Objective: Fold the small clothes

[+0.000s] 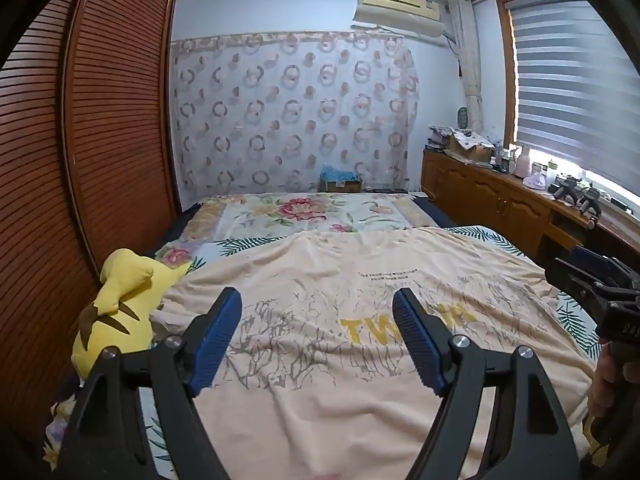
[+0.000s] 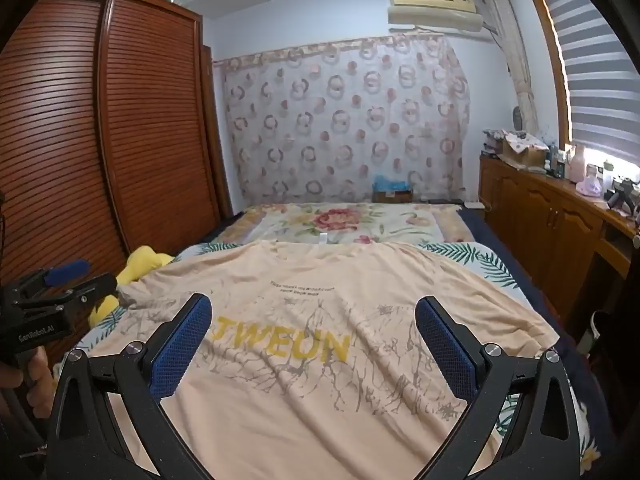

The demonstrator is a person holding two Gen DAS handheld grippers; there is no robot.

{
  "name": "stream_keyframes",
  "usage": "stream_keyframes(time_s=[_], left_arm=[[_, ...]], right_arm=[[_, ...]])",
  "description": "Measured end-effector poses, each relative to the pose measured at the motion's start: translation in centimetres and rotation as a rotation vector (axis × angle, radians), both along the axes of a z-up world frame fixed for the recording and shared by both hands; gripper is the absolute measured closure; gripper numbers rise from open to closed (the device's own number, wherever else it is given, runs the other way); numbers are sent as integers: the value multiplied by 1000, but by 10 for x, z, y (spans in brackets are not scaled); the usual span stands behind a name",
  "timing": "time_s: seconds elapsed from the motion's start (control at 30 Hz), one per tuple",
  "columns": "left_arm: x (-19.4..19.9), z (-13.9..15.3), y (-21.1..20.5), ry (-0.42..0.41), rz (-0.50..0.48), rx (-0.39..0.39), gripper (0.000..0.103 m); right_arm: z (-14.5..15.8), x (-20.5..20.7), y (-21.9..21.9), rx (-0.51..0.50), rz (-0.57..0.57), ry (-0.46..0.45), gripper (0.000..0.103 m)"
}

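T-shirt: spread flat on the bed, print up, collar far, hem nearest the tools.
Left tool: spread, empty, above the shirt's left half.
Right tool: spread, empty, above its right half.
Nearer: neither.

Both units same build: left gripper and right gripper have matte black forked frames, blue ribbed pads on the inner finger faces, silver round-head pivot screws at the knuckles. White "GenRobot.AI" lettering on the left body (at 9 o'clock in the right wrist view).
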State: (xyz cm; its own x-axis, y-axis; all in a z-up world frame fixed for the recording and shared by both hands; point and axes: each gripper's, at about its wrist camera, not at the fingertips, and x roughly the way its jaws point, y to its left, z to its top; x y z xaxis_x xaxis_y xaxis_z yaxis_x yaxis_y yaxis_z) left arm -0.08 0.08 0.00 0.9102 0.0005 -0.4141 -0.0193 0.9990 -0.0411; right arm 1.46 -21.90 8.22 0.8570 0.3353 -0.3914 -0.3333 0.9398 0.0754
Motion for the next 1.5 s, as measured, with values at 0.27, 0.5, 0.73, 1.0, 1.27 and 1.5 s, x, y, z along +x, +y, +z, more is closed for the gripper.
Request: stream_keyframes(time_s=[0.27, 0.5, 0.73, 1.0, 1.27, 1.5], left_arm=[[-1, 1, -1, 0, 6, 18, 25], [1, 2, 1, 1, 7, 23, 25], [-1, 2, 3, -1, 8, 24, 25], [-2, 4, 5, -3, 8, 25, 25], [-2, 14, 13, -11, 16, 28, 25], [-2, 15, 14, -15, 15, 31, 25]], right_arm=[[2, -2, -1, -2, -4, -6, 0], [0, 0, 0, -1, 1, 2, 0], [-1, 0, -1, -3, 1, 3, 0], [-1, 0, -2, -3, 0, 1, 0], [-1, 0, -2, -3, 0, 1, 0], [-1, 0, -2, -3, 1, 1, 0]])
